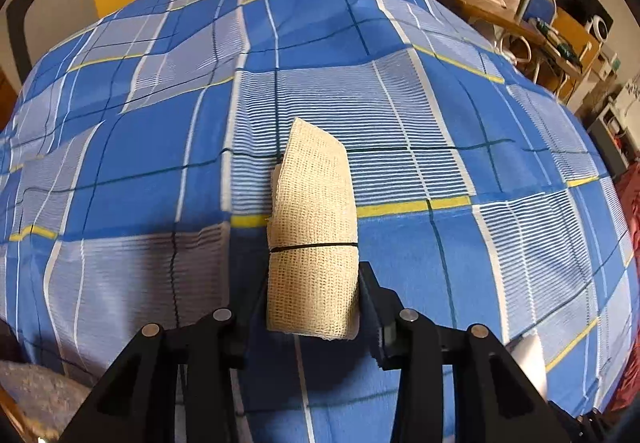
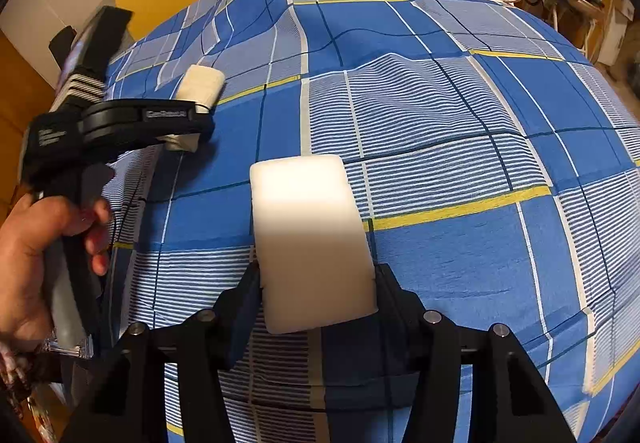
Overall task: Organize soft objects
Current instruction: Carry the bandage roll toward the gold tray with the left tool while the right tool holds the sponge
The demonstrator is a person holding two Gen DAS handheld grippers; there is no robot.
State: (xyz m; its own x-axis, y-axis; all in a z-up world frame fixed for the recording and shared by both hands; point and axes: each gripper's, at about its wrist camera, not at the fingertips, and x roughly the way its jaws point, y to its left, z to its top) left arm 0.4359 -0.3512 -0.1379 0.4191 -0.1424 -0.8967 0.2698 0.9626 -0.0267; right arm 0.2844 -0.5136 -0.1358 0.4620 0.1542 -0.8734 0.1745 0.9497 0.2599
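Lying lengthwise between the left tool's closing jaws, the gauze roll rests on the bed, left of the sponge the right tool grips.

The left gripper points steeply down, its black fingers pressed on both sides of a bandage roll; the right gripper points down too, squeezing a white foam block; the left hand is wrapped around its handle.
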